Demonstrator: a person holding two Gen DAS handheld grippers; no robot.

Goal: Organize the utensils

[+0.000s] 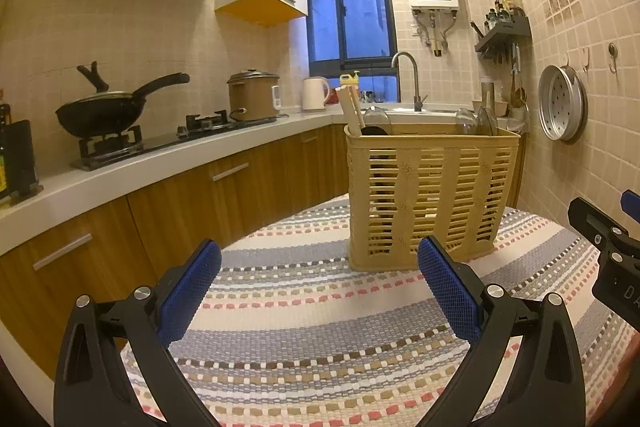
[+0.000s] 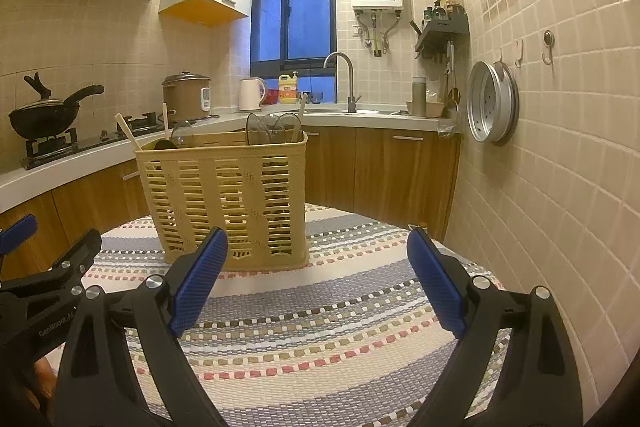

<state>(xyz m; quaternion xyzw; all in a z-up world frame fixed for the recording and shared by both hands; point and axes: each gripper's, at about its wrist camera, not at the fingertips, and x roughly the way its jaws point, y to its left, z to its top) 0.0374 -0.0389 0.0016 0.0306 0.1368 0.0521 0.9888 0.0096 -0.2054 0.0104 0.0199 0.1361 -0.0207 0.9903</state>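
A beige slatted utensil basket (image 1: 430,195) stands on the striped woven mat (image 1: 320,327); it also shows in the right wrist view (image 2: 228,199). Pale chopsticks (image 1: 352,111) and clear spoons (image 1: 476,123) stick out of its top, and chopsticks (image 2: 128,133) and spoons (image 2: 272,129) show in the right wrist view too. My left gripper (image 1: 319,259) is open and empty, short of the basket. My right gripper (image 2: 318,247) is open and empty, in front of the basket's right side. No loose utensils show on the mat.
A counter (image 1: 160,163) runs along the left with a wok (image 1: 108,107), a rice cooker (image 1: 254,95) and a kettle (image 1: 316,93). A sink tap (image 2: 344,79) stands at the back. A metal steamer tray (image 2: 492,103) hangs on the tiled right wall.
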